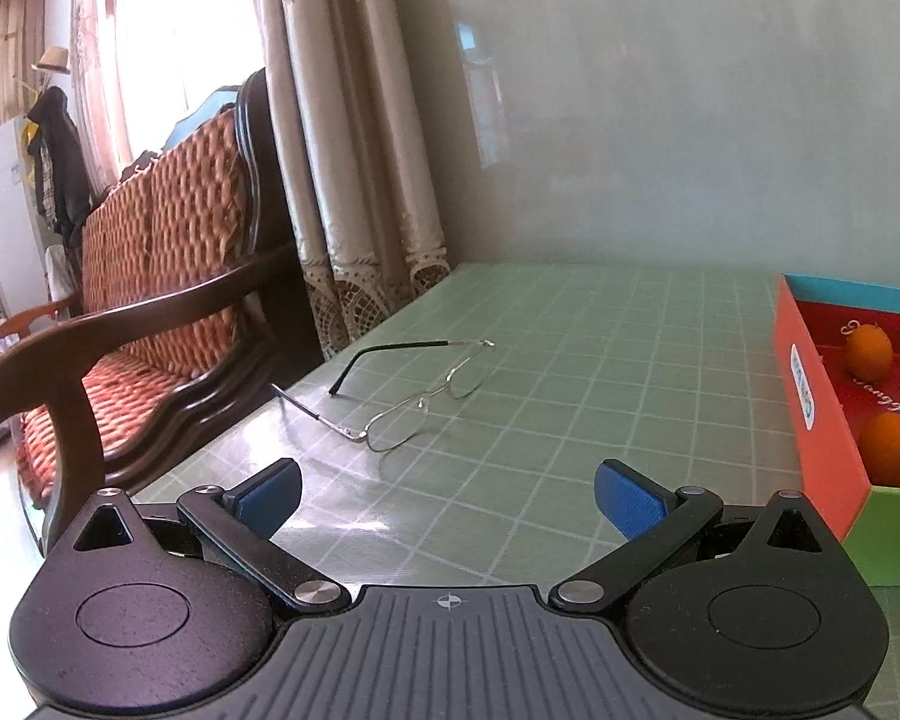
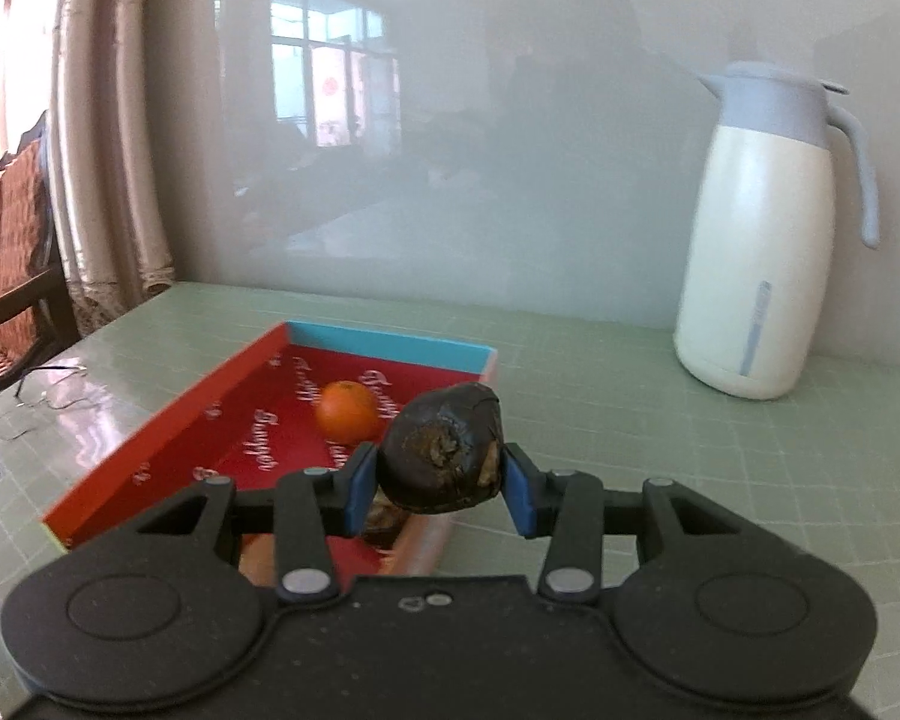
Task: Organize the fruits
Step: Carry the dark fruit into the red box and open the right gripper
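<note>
Right wrist view: right gripper [image 2: 440, 483] clamps a dark shrivelled fruit [image 2: 444, 459] above the red box [image 2: 168, 420], which holds an orange [image 2: 347, 411] at 11 o'clock. Left wrist view: left gripper [image 1: 447, 495], fingers apart; box at 3 o'clock holds two oranges [image 1: 868, 345].

Counted around the red box [image 2: 168, 420]: two oranges inside it, one [image 1: 868, 352] farther back, one [image 1: 888, 445] nearer. One dark, wrinkled fruit [image 2: 444, 450] above its near right corner, clamped between blue fingers [image 2: 361, 483]. Something brown partly hidden below that fruit; kind unclear. One pair of glasses [image 1: 411, 396] left of the box on the desk [image 1: 600, 360]. One white thermos jug [image 2: 762, 240] to its right.
</note>
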